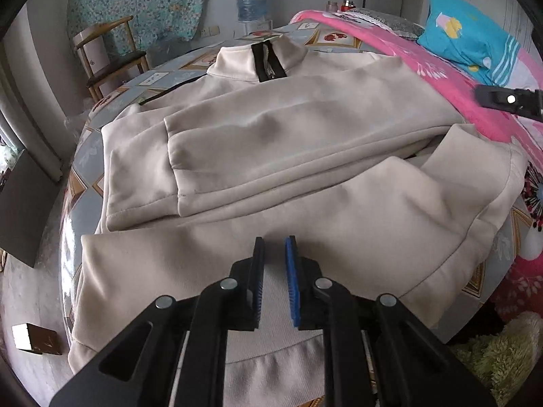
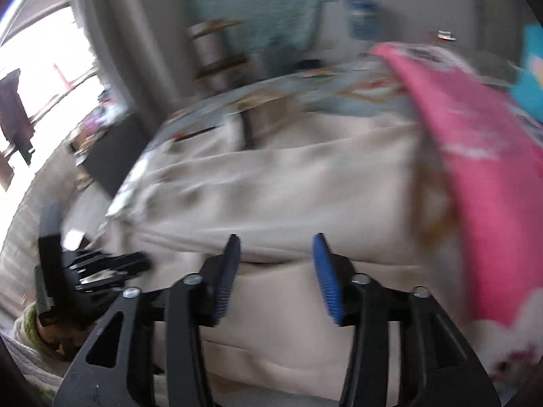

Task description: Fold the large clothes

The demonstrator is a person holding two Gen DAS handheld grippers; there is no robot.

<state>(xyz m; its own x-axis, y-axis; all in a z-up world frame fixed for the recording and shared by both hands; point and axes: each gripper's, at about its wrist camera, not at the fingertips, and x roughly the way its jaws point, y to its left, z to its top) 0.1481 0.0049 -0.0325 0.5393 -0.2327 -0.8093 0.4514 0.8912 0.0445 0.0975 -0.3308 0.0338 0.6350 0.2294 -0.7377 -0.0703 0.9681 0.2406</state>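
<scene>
**Jacket: position, edges, clearance**

Jacket [image 1: 288,156], cream, zip-neck, lies flat on the patterned bed sheet [image 1: 159,78], collar [image 1: 258,57] at the far end w/ black zipper tape showing. 1 sleeve [image 1: 271,142] is folded across the chest; its cuff ends near the jacket's left edge in the left wrist view. Ribbed hem [image 1: 271,356] sits nearest the camera, under the left gripper.

Left gripper [image 1: 275,247]: fingers nearly closed, narrow gap, no fabric seen between the pads; tips hang over the lower body panel, just above the hem. Contact w/ cloth: cannot tell.

Right gripper [image 2: 276,244]: fingers apart, gap clear, nothing clamped. Right wrist view is motion-blurred. Cream fabric fills the area beneath and ahead of the tips. In the left wrist view, part of this gripper [image 1: 509,100] shows at the right edge, over the pink quilt [image 1: 458,84].

Edges:
- Left: jacket side edge runs close to the bed's edge; floor below, w/ a small box [image 1: 34,337].
- Right: jacket shoulder meets the pink quilt; blue pillow [image 1: 471,40] beyond.
- Far: bare sheet past the collar, then wooden chair [image 1: 108,57] and water bottle [image 1: 251,0] by the wall.

Open room: strip of sheet left of and beyond the collar.
</scene>
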